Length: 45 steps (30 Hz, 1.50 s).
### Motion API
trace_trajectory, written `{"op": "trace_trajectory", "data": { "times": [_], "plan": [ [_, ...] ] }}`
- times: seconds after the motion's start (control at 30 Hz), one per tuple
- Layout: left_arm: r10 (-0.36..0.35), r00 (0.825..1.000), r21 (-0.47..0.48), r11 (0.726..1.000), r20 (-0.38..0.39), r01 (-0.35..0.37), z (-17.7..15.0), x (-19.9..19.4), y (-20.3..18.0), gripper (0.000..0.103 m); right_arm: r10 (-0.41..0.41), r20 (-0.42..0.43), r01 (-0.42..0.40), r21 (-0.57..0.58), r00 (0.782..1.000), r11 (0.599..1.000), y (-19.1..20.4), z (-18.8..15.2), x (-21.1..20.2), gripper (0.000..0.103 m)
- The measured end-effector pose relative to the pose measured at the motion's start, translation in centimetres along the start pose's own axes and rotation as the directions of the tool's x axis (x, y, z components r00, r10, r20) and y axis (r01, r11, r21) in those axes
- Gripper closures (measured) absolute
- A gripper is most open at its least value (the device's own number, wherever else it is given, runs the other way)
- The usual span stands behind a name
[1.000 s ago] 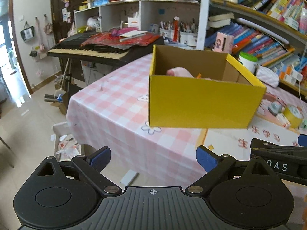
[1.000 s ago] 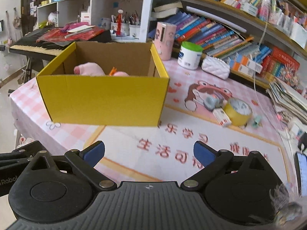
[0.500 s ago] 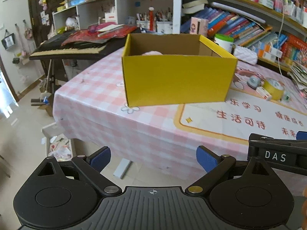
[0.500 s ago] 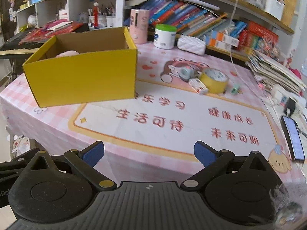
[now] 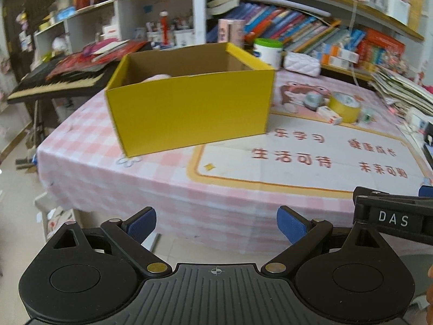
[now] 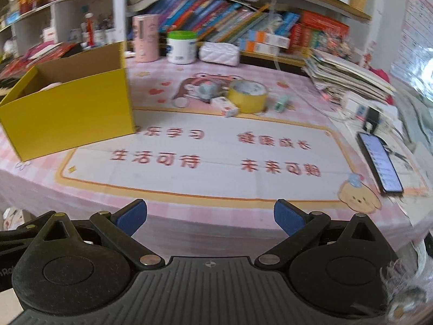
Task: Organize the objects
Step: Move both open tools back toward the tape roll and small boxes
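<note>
So, both claws wide open, holding nothing: left gripper [image 5: 216, 226] | right gripper [image 6: 210, 218] | I'm hanging off the table edge | yellow box [image 5: 189, 108] sits back-left as the drop spot | tape roll [image 6: 247, 96] and small bits loose beside it.

Near counter: the printed mat [image 6: 205, 159] lies bare from the front edge to the far clutter.
Left block: a yellow box [image 5: 189, 108] stands open-topped on the counter's left part.
Far clutter: a tape roll [image 6: 247, 96] and small bits crowd together behind the mat.
Right edge: a phone [image 6: 379, 159] and stacked papers [image 6: 349, 78].
Back: bookshelves [image 6: 243, 27] close it off.
</note>
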<state>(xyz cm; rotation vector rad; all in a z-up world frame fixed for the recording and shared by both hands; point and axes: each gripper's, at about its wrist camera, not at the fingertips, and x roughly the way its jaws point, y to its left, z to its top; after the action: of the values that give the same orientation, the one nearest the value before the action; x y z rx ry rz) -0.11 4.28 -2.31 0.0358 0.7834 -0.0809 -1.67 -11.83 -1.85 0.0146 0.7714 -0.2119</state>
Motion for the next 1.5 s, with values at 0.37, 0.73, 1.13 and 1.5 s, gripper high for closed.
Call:
{"op": "trace_trajectory", "data": {
  "times": [0.37,0.73,1.13,1.5],
  "plan": [
    [-0.025,1.000,0.024,0.999,0.017,0.024,1.5,0.9,-1.8,0.006,-0.026,-0.014,0.027,0.059,1.000,0.998,-2.6,0.6,0.9,0.002],
    [-0.031,1.000,0.016,0.999,-0.004,0.031,3.0,2.7,-3.7,0.006,-0.018,-0.037,0.019,0.046,0.999,0.999,-4.1,2.7,3.4,0.002],
    [-0.050,0.998,-0.007,0.999,-0.033,0.049,5.1,5.9,-6.8,0.006,-0.014,-0.069,0.015,0.012,0.998,1.000,-6.6,5.2,7.1,0.002],
    [-0.069,0.998,0.003,0.998,-0.015,0.069,7.8,8.9,-11.8,0.006,-0.015,-0.060,0.016,0.023,0.998,1.000,-10.9,8.4,10.7,0.002]
  ]
}}
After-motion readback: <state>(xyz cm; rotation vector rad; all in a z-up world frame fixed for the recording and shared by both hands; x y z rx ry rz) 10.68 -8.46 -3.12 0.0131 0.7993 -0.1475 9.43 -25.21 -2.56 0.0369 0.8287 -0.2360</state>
